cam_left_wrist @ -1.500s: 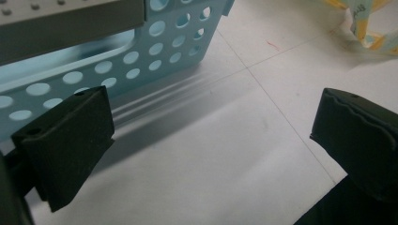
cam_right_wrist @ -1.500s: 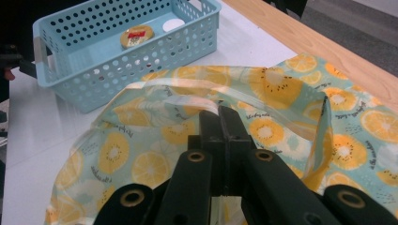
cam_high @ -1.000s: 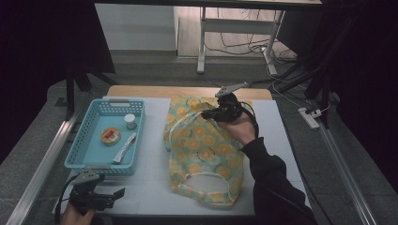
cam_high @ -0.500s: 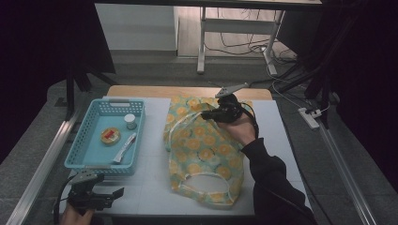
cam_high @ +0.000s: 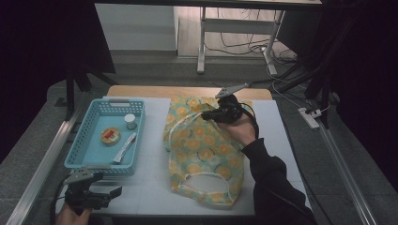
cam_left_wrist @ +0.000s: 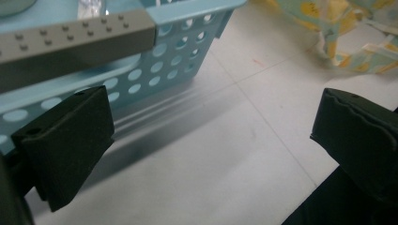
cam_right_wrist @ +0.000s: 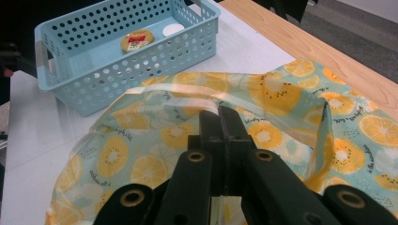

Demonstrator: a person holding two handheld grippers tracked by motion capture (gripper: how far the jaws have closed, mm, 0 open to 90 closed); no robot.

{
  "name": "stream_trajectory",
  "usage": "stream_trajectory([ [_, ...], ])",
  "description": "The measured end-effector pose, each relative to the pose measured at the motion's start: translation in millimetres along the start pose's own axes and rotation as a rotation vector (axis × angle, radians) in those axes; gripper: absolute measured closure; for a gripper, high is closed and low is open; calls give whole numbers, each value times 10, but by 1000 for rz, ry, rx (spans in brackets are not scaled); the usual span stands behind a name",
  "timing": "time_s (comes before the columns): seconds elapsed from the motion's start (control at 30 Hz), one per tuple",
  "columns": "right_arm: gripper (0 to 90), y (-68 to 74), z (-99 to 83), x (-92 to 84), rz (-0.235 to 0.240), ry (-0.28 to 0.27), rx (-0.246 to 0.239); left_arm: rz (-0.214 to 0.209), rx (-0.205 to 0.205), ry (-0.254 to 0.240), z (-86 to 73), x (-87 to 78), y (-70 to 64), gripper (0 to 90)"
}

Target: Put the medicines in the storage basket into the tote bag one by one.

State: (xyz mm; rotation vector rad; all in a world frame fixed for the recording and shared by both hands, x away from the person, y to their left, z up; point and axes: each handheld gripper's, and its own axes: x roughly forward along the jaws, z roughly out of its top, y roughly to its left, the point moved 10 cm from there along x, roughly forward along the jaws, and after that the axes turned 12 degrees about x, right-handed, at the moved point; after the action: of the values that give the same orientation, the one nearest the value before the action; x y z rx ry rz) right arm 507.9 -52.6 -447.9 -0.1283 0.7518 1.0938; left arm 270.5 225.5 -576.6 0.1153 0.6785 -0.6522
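Note:
A teal cloth bag [cam_high: 206, 154] printed with orange slices lies flat on the white table. My right gripper [cam_high: 205, 115] is over the bag's far end, shut on one of its pale handle straps [cam_right_wrist: 164, 91]. The strap arches up from the cloth [cam_right_wrist: 141, 159] to the closed jaws [cam_right_wrist: 219, 111]. My left gripper [cam_high: 112, 193] rests at the table's near left corner. Its jaws stand wide open [cam_left_wrist: 211, 140] over bare table, with nothing between them. They sit just in front of the blue basket [cam_left_wrist: 178, 70].
The light blue perforated basket [cam_high: 119, 101] stands left of the bag. It holds a round tin with a red label [cam_high: 110, 136], a small white-capped jar [cam_high: 130, 122] and a long pale packet [cam_high: 124, 147]. A wooden strip [cam_high: 187, 91] runs along the table's far edge.

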Motion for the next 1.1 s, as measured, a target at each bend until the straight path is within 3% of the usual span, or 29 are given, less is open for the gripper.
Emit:
stream_trajectory([
  [0.23,900,-8,-8,10,-3,2,1,4,18,-27,75,-59,12,3],
  [0.43,900,-16,-12,14,-4,4,1,-18,-22,-27,112,-110,42,25],
  [0.6,900,-35,-12,8,-7,1,-2,-40,-35,6,145,-132,37,23],
  [0.83,900,-46,-19,5,-10,3,0,-9,-20,-40,268,-213,94,10],
  [1.1,900,-50,-27,12,-10,5,2,14,-13,-24,335,-187,229,0],
])
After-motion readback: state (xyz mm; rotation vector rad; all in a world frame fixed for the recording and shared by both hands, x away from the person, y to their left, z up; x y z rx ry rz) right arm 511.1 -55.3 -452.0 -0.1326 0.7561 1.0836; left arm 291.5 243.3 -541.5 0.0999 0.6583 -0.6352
